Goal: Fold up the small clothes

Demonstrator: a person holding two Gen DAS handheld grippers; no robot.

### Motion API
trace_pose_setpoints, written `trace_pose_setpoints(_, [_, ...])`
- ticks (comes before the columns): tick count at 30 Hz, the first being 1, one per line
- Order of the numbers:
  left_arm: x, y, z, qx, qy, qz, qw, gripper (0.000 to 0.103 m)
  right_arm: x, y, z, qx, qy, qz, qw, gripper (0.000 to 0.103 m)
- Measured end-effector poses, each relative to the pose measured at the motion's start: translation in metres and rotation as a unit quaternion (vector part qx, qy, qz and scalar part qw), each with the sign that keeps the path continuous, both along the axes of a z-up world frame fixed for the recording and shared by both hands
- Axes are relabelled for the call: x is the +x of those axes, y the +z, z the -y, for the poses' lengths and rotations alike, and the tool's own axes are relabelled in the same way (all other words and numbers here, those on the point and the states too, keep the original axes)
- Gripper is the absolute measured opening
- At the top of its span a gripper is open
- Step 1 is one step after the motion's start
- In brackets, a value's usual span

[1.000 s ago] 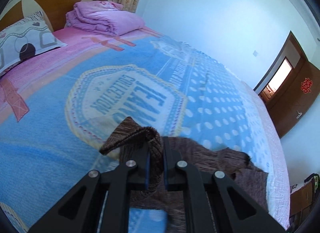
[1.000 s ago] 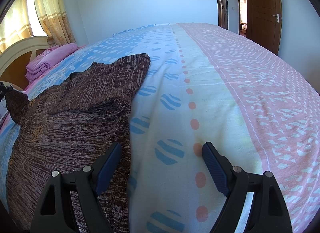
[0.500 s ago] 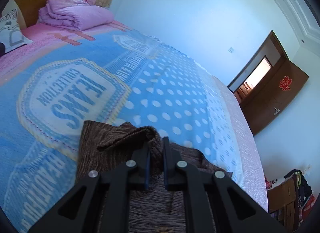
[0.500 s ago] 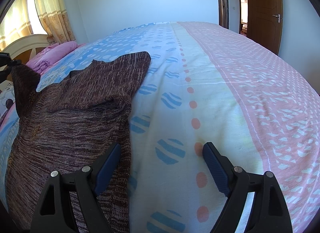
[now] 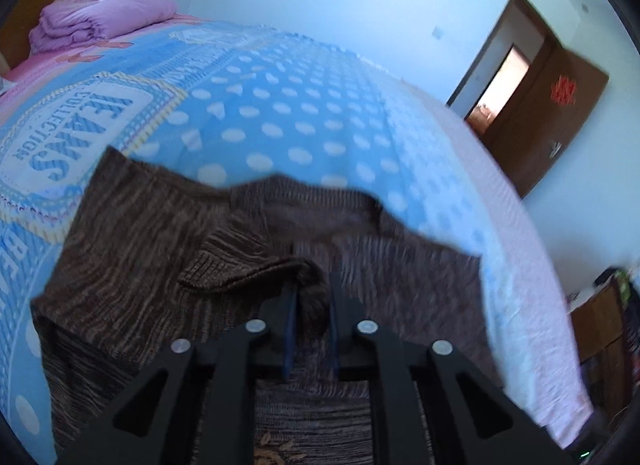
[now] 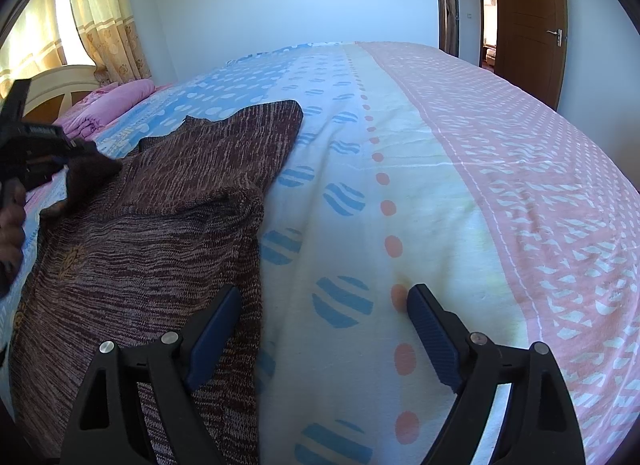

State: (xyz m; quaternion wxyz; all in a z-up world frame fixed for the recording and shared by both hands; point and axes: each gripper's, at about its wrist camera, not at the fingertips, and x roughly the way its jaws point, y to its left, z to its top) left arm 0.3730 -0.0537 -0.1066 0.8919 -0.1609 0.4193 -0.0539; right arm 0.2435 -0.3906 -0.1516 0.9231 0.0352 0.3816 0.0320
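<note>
On a bed with a blue and pink sheet (image 6: pixel 460 193) lies a brown knit sweater (image 6: pixel 160 233). The left gripper (image 5: pixel 311 307) pinches a bunched sleeve cuff (image 5: pixel 308 285) above the sweater's body. The right gripper (image 6: pixel 324 317) hovers spread wide over the sweater's edge, holding nothing.

Brown marled knit sweater (image 6: pixel 160 225) lies spread flat, 1 sleeve (image 5: pixel 248 265) lifted over it.

A home bedroom: made bed (image 6: pixel 460 185), folded pink quilt (image 5: pixel 100 21), curtains (image 6: pixel 104 13).
</note>
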Motion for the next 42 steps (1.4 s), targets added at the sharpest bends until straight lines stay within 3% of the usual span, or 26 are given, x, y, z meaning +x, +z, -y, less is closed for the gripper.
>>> trace_pose_setpoints(4, [-0.013,-0.007,0.018,0.065,-0.033,-0.005,0.9974,0.036,0.001,-0.001,-0.001,0.000,0.002,-0.001,1.000,0.088])
trace_pose_setpoints(5, [-0.022,-0.003,0.016,0.076,-0.043,0.011,0.9961,0.040,0.001,-0.001,-0.001,0.001,0.003,-0.002,1.000,0.088])
trace_pose_setpoints(7, [-0.040,0.007,0.006,0.113,-0.047,0.049,0.9913,0.064,0.001,-0.001,-0.001,0.002,0.004,-0.002,1.000,0.088])
trace_pose_setpoints(8, [-0.049,0.011,-0.003,0.138,-0.040,0.069,0.9872,0.069,0.001,-0.001,-0.001,0.003,0.004,-0.002,1.000,0.088])
trace_pose_setpoints(11, [-0.062,0.011,-0.040,0.236,0.006,0.091,0.9674,0.082,0.000,-0.001,0.000,0.006,0.005,0.001,1.000,0.088])
trace_pose_setpoints(12, [-0.056,0.008,-0.050,0.264,0.021,0.085,0.9606,0.083,-0.001,0.000,0.001,0.010,0.005,0.004,1.000,0.088])
trace_pose_setpoints(13, [-0.053,0.002,-0.067,0.307,0.046,0.074,0.9477,0.083,-0.002,0.000,0.002,0.012,0.005,0.008,1.000,0.088])
trace_pose_setpoints(15, [-0.043,-0.016,-0.097,0.351,0.072,0.036,0.9329,0.083,-0.006,0.004,0.004,0.020,0.002,0.017,1.000,0.088])
trace_pose_setpoints(16, [-0.040,-0.023,-0.109,0.350,0.079,0.019,0.9333,0.083,-0.007,0.007,0.006,0.025,0.001,0.019,1.000,0.088])
trace_pose_setpoints(18, [-0.038,-0.038,-0.131,0.324,0.081,-0.008,0.9424,0.084,-0.008,0.014,0.010,0.052,-0.004,0.006,0.999,0.088])
trace_pose_setpoints(20, [-0.041,-0.041,-0.139,0.303,0.084,-0.005,0.9492,0.085,-0.010,0.031,0.002,0.079,0.000,0.005,0.997,0.088])
trace_pose_setpoints(24, [-0.040,-0.044,-0.130,0.329,0.080,-0.001,0.9409,0.086,0.001,0.077,-0.069,0.029,0.088,0.020,0.996,0.088])
trace_pose_setpoints(26, [-0.044,-0.043,-0.129,0.329,0.082,0.005,0.9408,0.086,0.014,0.089,-0.116,-0.005,0.137,0.018,0.990,0.071])
trace_pose_setpoints(28, [-0.045,-0.044,-0.134,0.305,0.086,0.003,0.9483,0.089,0.029,0.093,-0.163,-0.039,0.174,0.015,0.984,0.058])
trace_pose_setpoints(31, [-0.044,-0.046,-0.147,0.273,0.107,-0.008,0.9559,0.099,0.061,0.083,-0.229,-0.067,0.214,-0.013,0.974,0.058])
trace_pose_setpoints(36, [-0.044,-0.049,-0.153,0.246,0.109,-0.011,0.9630,0.100,0.099,0.048,-0.303,-0.125,0.242,-0.034,0.962,0.058])
trace_pose_setpoints(40, [-0.044,-0.051,-0.161,0.213,0.108,-0.013,0.9710,0.100,0.121,0.012,-0.334,-0.222,0.232,-0.036,0.946,0.058])
trace_pose_setpoints(42, [-0.044,-0.052,-0.165,0.198,0.107,-0.014,0.9742,0.100,0.128,0.008,-0.331,-0.225,0.225,-0.028,0.948,0.046])
